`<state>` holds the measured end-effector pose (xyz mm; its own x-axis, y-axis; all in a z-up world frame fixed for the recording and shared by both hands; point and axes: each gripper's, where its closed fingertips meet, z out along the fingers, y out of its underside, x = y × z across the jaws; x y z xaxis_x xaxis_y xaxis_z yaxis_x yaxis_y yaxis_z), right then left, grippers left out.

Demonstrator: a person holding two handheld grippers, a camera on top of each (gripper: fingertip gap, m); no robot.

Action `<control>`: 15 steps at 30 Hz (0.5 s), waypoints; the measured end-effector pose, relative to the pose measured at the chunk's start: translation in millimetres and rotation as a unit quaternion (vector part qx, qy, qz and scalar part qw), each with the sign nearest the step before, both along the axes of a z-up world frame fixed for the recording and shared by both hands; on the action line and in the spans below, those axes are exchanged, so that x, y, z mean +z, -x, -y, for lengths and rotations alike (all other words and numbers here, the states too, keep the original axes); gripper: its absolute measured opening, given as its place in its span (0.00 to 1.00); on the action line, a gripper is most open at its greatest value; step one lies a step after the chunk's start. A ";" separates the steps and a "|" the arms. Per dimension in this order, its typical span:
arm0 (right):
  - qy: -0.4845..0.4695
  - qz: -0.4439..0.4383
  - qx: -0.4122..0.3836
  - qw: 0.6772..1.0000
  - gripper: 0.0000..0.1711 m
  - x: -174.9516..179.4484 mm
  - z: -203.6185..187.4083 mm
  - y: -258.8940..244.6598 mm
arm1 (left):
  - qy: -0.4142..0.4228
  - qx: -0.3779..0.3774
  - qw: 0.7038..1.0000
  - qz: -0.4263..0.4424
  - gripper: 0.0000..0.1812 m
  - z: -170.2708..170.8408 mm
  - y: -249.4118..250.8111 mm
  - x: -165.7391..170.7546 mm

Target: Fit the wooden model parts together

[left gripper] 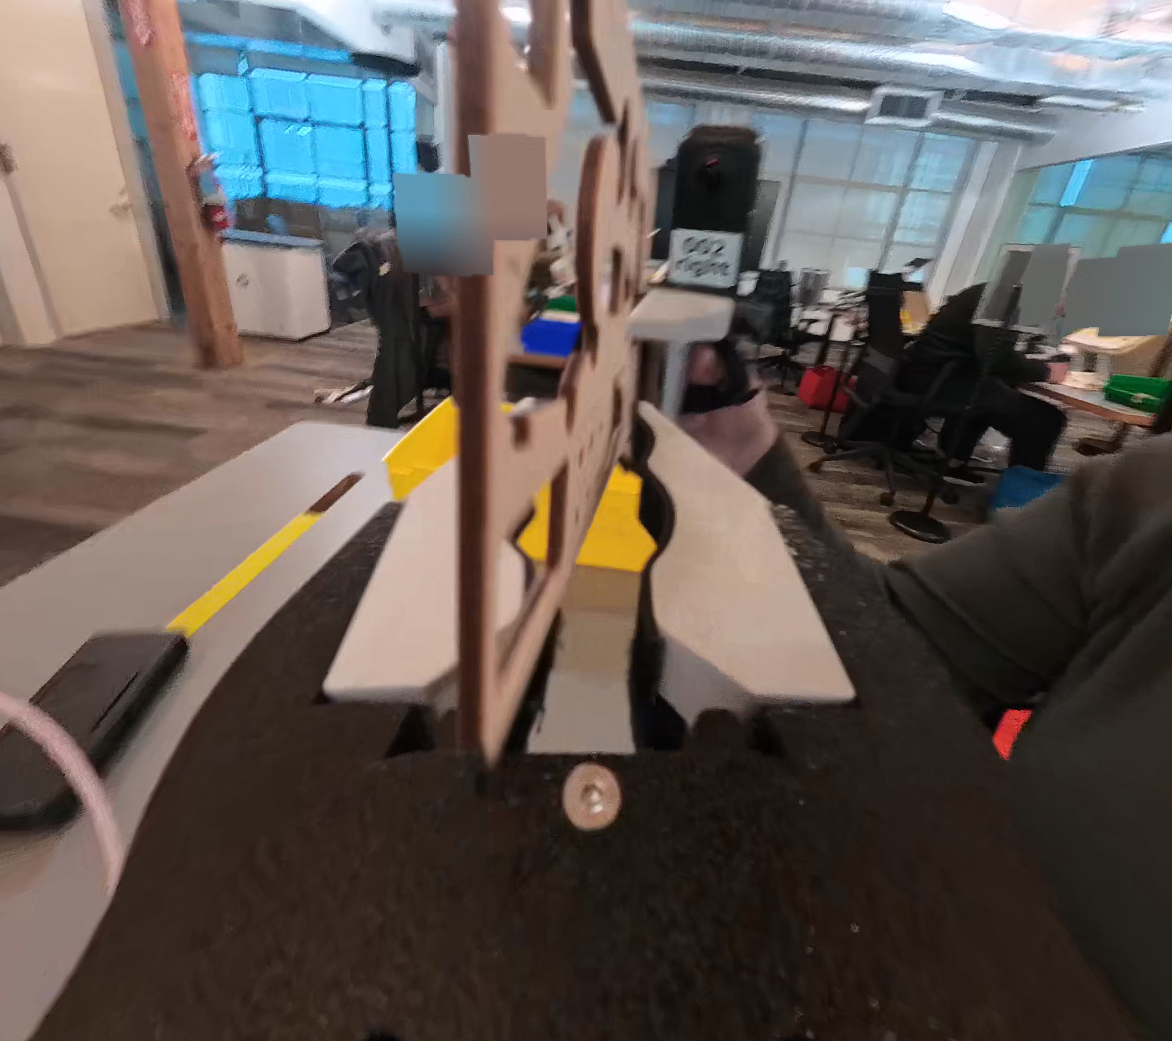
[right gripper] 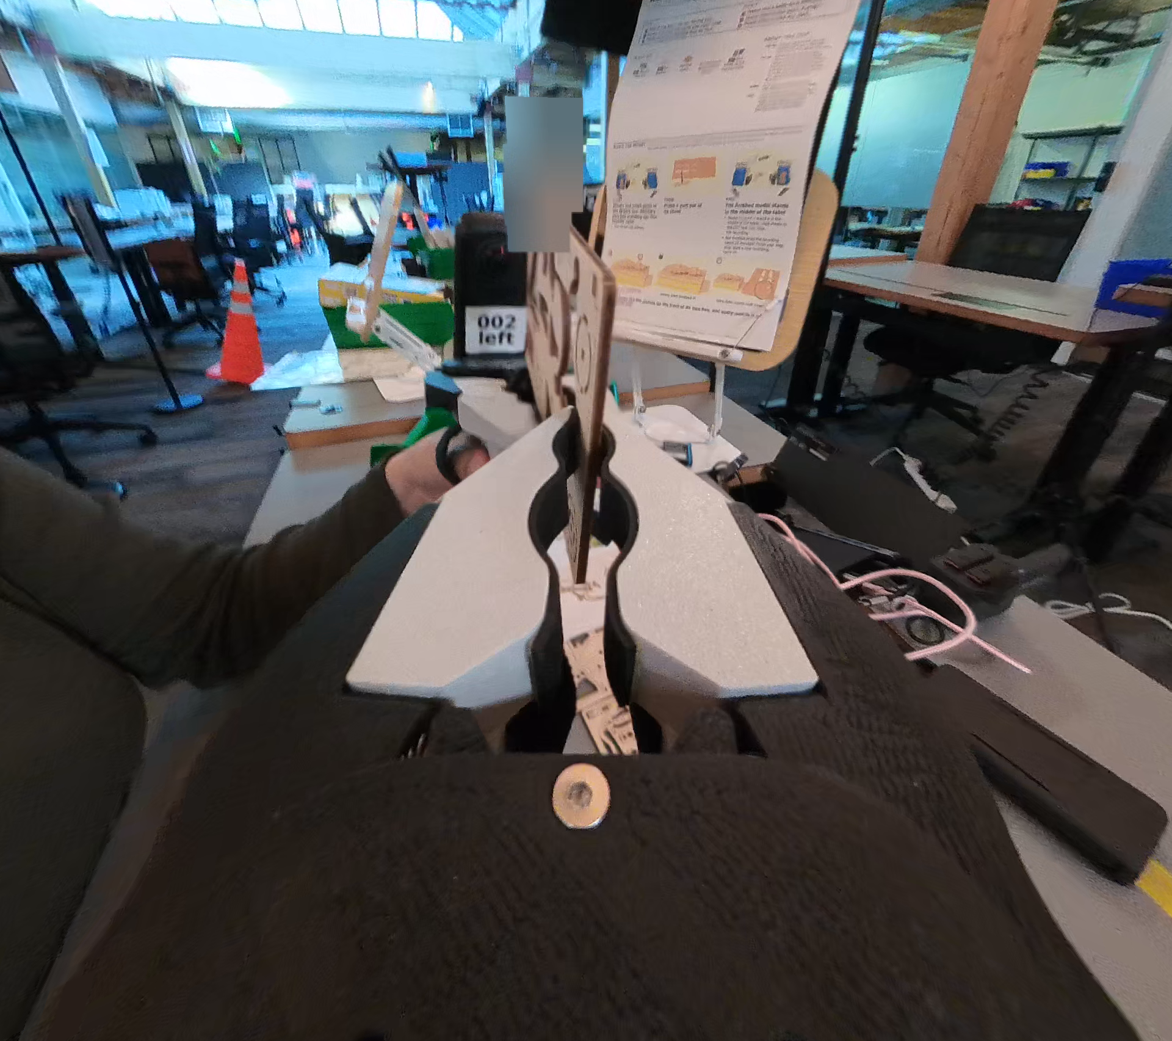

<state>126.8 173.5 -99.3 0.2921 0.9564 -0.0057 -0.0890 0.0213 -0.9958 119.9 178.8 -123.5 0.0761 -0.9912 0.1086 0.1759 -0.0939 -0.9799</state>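
A thin wooden sheet (left gripper: 475,313) with cut-out model parts stands upright in the air, seen nearly edge-on. My left gripper (left gripper: 545,452) has it between its white fingers, low on the sheet; the sheet lies against the left finger and reaches the right fingertip. My right gripper (right gripper: 586,427) is shut on the sheet's (right gripper: 593,313) lower edge, at the very fingertips. The two grippers face each other across the sheet: the right one (left gripper: 710,249) shows behind it in the left wrist view, and the left one (right gripper: 488,313) in the right wrist view, held by a hand (right gripper: 425,471).
A yellow bin (left gripper: 602,516) sits under the sheet on the grey table (left gripper: 190,503), with yellow tape (left gripper: 247,573) and a black phone (left gripper: 82,706) to the left. An instruction page on a stand (right gripper: 716,154) stands behind, with a pink cable (right gripper: 888,592) and a black device (right gripper: 1065,807) at right. Only a small space, under 4 cm, lies between the two pairs of fingers. Between my left fingertips and the black phone (left gripper: 82,706) there is roughly 35 cm.
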 end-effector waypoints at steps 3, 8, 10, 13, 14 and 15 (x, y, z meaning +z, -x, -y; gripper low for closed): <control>0.027 -0.039 -0.049 0.998 0.00 5.9 -18.2 -28.7 | 0.007 0.087 0.995 -0.055 0.26 -34.5 13.6 -20.3; 0.078 0.063 -0.225 0.969 0.00 -37.3 -69.7 -83.3 | -0.067 0.247 0.957 -0.138 0.26 -73.3 57.5 -32.0; 0.117 0.099 -0.243 0.958 0.00 -60.1 -82.3 -87.9 | -0.069 0.251 0.959 -0.114 0.24 -70.8 63.9 -21.8; 0.205 0.136 -0.217 0.945 0.00 -101.2 -94.6 -77.5 | -0.074 0.254 0.960 -0.093 0.23 -67.8 67.9 -13.4; 0.232 0.141 -0.209 0.940 0.00 -114.1 -99.4 -73.9 | -0.077 0.255 0.959 -0.093 0.23 -67.2 67.9 -12.6; 0.258 0.143 -0.202 0.934 0.00 -126.7 -104.8 -71.2 | -0.079 0.256 0.959 -0.094 0.23 -66.7 67.4 -12.3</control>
<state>198.0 278.3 -226.0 0.6886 0.6588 -0.3030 0.0926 -0.4943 -0.8643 52.5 245.5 -135.8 0.5601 -0.8220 -0.1024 -0.0218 0.1090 -0.9938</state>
